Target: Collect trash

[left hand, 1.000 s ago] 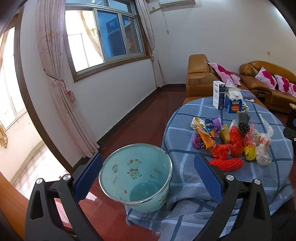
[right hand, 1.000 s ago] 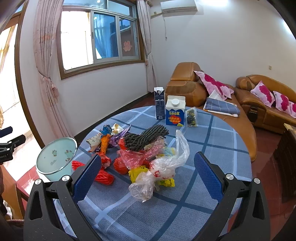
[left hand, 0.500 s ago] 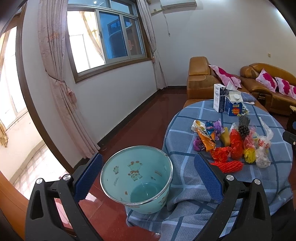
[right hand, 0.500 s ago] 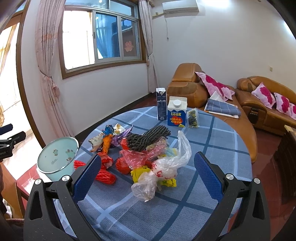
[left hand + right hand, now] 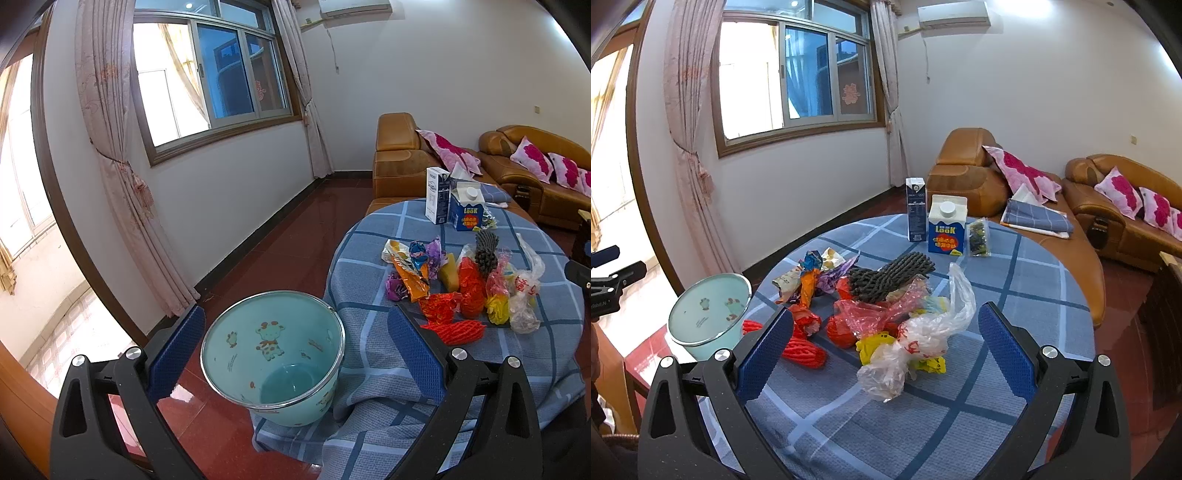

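Left tool [image 5: 295, 345]: jaws spread wide, holding nothing. Its blue pads [image 5: 176, 354] frame the pale teal bucket [image 5: 273, 350] from above, no contact visible. The bucket has a metal rim and cartoon animal prints inside, looks empty, and sits on the red floor [image 5: 280, 240] hard against the draped edge of the tabletop [image 5: 369, 332]; whether it touches the cloth I can't tell.

Right tool [image 5: 886, 345]: also wide open, empty, above the near part of the tabletop [image 5: 1015, 332], pointed at the trash pile. No contact with anything.

Trash sits in a cluster mid-tabletop, on the blue plaid cloth:
- clear plastic bag [image 5: 923, 332] with red print, nearest the right tool, between its pads in view
- yellow wrapper [image 5: 871, 345] tucked under that bag
- pink film bag [image 5: 882, 314] and a red wrapper [image 5: 840, 332] just behind
- dark foam net [image 5: 890, 275] lying on top of the pile
- red foam net [image 5: 801, 349] at the bucket-side edge of the pile
- orange wrapper [image 5: 809, 286], purple wrapper [image 5: 831, 277] and a blue foil wrapper [image 5: 812, 260] on the far left side

Far edge of the tabletop: tall slim carton [image 5: 916, 214], blue "LOOK" carton [image 5: 946, 229] and a small snack packet [image 5: 978, 238], all upright in a row, well apart from the pile.

From the right wrist view the bucket [image 5: 709, 314] shows left of the tabletop, below its edge.
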